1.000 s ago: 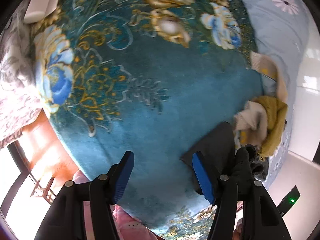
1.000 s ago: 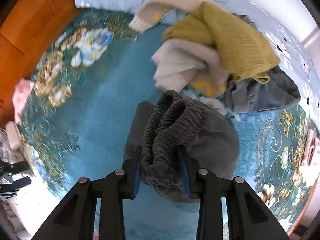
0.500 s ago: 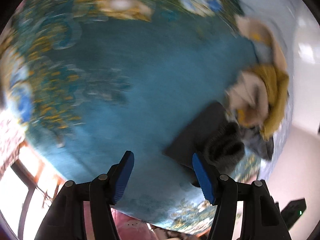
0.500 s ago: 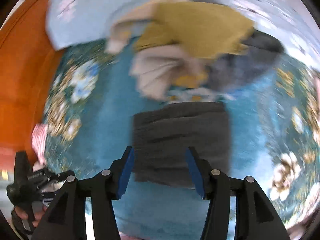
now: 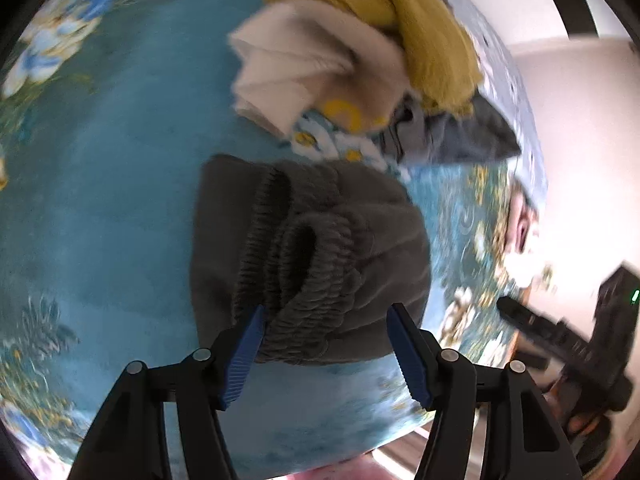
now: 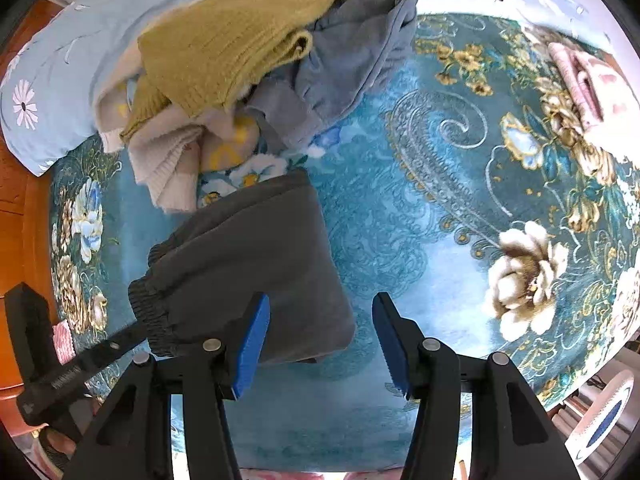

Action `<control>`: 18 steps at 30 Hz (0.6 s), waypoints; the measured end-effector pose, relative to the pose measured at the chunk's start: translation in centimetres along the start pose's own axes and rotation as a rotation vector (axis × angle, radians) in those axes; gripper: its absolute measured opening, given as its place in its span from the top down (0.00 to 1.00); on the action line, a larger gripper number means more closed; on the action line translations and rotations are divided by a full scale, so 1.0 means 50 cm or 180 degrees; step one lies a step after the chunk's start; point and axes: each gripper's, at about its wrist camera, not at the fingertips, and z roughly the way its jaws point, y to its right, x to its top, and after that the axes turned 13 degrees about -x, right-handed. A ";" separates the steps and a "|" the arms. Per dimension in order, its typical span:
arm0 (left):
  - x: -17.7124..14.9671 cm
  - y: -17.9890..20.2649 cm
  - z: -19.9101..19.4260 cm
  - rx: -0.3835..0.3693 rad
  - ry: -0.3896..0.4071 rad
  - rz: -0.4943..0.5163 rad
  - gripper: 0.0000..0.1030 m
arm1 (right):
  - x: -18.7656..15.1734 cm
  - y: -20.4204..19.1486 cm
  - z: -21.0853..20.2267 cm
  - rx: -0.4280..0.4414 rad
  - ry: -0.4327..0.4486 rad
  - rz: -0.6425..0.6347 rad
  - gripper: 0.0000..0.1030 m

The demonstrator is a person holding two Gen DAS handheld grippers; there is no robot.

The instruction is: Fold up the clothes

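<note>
Dark grey trousers [image 5: 320, 248] lie folded on a teal floral blanket [image 5: 112, 200], their ribbed elastic waistband bunched on top in the left wrist view. From the right wrist camera the same trousers [image 6: 256, 264] read as a flat folded block, waistband along its left edge.

Left claw [image 5: 324, 344] stands wide, blue pads apart, holding nothing; the near edge of the trousers sits between and just beyond its tips, though contact cannot be told through the blur. Right claw [image 6: 320, 332] is also spread wide and empty, its left pad over the trousers' near right corner, its right pad over bare blanket.

Behind the trousers sits a heap of unfolded clothes: a mustard knit sweater [image 6: 224, 48] on top, a cream garment [image 6: 168, 160] beneath it, a blue-grey garment [image 6: 352, 56] to its right, and a blue piece with white and yellow flowers [image 6: 244, 172] touching the trousers' far edge. A pale blue daisy-print sheet [image 6: 52, 92] lies beyond the heap. Pink cloth [image 6: 588, 80] rests near the blanket's right edge.
</note>
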 end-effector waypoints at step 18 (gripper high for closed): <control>-0.004 -0.043 -0.049 -0.0290 0.0225 -0.0085 0.89 | 0.006 -0.029 0.041 0.0083 -0.0211 -0.0154 0.47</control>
